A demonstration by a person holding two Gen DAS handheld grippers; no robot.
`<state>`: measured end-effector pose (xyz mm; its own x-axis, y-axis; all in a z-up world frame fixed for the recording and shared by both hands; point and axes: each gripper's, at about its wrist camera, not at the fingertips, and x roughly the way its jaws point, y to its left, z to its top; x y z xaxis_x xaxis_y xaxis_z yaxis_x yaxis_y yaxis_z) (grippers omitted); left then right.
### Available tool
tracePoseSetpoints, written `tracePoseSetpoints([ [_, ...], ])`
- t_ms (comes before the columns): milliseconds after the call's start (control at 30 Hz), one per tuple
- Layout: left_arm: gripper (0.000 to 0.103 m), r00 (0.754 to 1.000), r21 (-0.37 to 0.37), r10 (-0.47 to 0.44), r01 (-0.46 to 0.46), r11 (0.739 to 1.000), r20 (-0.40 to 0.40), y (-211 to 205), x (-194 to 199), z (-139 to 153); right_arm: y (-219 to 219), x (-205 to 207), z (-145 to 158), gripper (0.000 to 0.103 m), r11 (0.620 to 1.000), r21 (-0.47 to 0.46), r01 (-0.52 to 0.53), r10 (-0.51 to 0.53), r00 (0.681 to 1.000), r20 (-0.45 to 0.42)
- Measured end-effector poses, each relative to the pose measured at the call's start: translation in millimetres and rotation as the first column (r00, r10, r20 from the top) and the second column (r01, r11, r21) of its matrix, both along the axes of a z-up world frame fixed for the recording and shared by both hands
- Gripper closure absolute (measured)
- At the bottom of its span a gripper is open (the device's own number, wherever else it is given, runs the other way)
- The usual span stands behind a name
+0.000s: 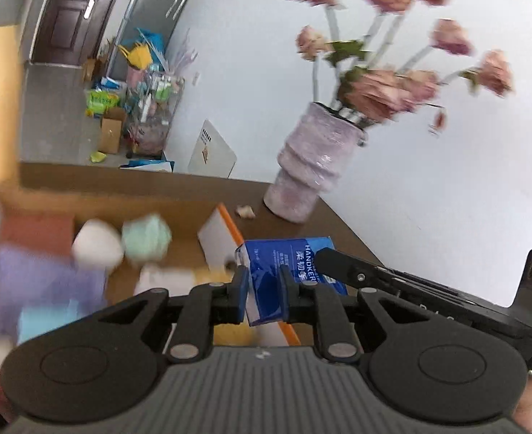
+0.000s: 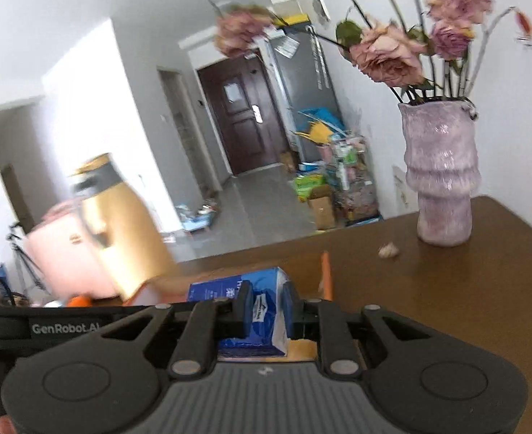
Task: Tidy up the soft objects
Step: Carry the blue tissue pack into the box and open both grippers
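Carrying the blue tissue pack [image 1: 287,275] above the open cardboard box [image 1: 219,235], you have the left gripper [image 1: 262,294] and right gripper [image 2: 266,311] both clamped on it. Next, lower it among the soft things, then release.

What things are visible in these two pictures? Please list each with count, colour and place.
tissue pack: one, blue, held between both grippers above the box
cardboard box: one, brown with white and orange flaps, on the table, left
soft items: several, white, mint green, purple, pink, light blue, inside the box; blurred
vase: one, pale purple, on the table by the wall
flowers: several, faded pink, in the vase
small scrap: one, pale, on the table near the vase
table: one, dark brown
door: one, dark brown, far end of the room
left gripper: black, shut on the pack
right gripper: black, shut on the pack
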<state>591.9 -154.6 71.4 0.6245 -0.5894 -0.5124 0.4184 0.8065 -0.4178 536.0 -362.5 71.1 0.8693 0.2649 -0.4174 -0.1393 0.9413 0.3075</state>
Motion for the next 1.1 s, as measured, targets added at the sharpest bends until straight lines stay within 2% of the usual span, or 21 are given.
tracePoseSetpoints([
  [100,0.086,0.994,-0.024,0.011,-0.014,1.000,-0.113,-6.4,71.5,-20.5,-3.2,73.1,-9.9,0.086,0.999,-0.021,0.029,-0.030,0.997,-0.073],
  [200,0.086,0.975,-0.022,0.045,-0.051,0.998,-0.219,-6.7,126.1,-48.0,4.5,127.5,-26.5,0.086,0.997,-0.067,0.030,-0.039,0.990,-0.138],
  [333,0.085,0.961,0.054,0.103,-0.092,0.994,-0.258,-6.5,161.9,-67.2,32.0,168.2,-49.8,0.090,0.979,-0.206,-0.001,-0.036,0.984,-0.175],
  [467,0.082,0.966,0.129,0.125,-0.097,0.987,-0.228,-6.7,164.8,-68.2,56.3,179.4,-57.9,0.090,0.951,-0.310,-0.001,-0.050,0.986,-0.159],
  [600,0.081,0.973,0.148,0.135,-0.107,0.983,-0.188,9.0,150.7,-51.9,59.7,168.4,-45.2,0.089,0.950,-0.312,0.003,-0.052,0.988,-0.147],
  [800,0.067,0.981,0.199,0.179,-0.162,0.966,-0.069,36.7,101.0,2.8,45.0,121.1,7.6,0.088,0.950,-0.311,0.013,-0.050,0.992,-0.112],
  [833,0.061,0.982,0.217,0.187,-0.174,0.960,-0.038,43.8,85.6,12.2,42.7,110.2,15.6,0.088,0.950,-0.311,0.009,-0.044,0.993,-0.106],
  [900,0.057,0.982,0.254,0.187,-0.186,0.949,0.021,57.0,54.1,23.9,34.1,81.7,32.1,0.080,0.956,-0.294,0.002,-0.031,0.995,-0.095],
  [967,0.054,0.975,0.307,0.201,-0.220,0.926,0.092,73.7,15.2,32.5,27.6,52.8,42.5,0.070,0.961,-0.276,-0.006,-0.018,0.996,-0.085],
  [1067,0.041,0.955,0.326,0.236,-0.283,0.902,0.177,96.8,-31.0,45.0,24.2,14.9,49.1,0.059,0.957,-0.290,-0.009,-0.008,0.998,-0.056],
  [1100,0.034,0.948,0.321,0.245,-0.300,0.898,0.201,103.7,-46.4,50.0,24.2,3.9,50.4,0.052,0.955,-0.295,-0.010,-0.004,0.999,-0.045],
])
